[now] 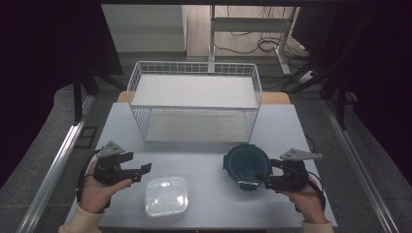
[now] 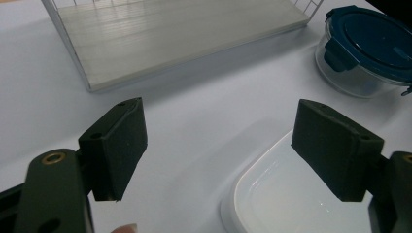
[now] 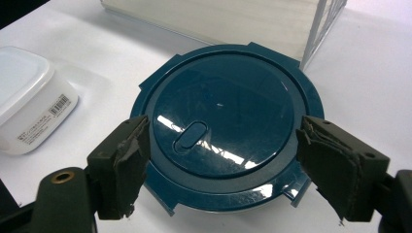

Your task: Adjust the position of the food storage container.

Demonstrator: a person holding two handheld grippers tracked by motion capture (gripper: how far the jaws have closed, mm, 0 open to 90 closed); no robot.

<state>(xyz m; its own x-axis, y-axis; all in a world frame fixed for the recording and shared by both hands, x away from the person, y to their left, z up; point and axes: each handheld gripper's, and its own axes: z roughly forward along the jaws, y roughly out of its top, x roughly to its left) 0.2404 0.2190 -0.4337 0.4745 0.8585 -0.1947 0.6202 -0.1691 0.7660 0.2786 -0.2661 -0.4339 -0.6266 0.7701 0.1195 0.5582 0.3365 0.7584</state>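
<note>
The right claw [image 3: 221, 167] hovered spread wide over the round glass container with the dark blue clip-on lid [image 3: 226, 126], pads clear of its rim, apparently lined up to grasp it. The left claw [image 2: 218, 150], also spread and empty, stood at the white square plastic box [image 2: 301, 204] on the pale bench [image 1: 204, 160], in front of the white wire basket [image 1: 194, 68].

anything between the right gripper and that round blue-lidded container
Nothing visible. The right gripper is open, its jaws standing either side of the round container above its blue lid, with only open air between them. The white square container sits off to the side.
</note>
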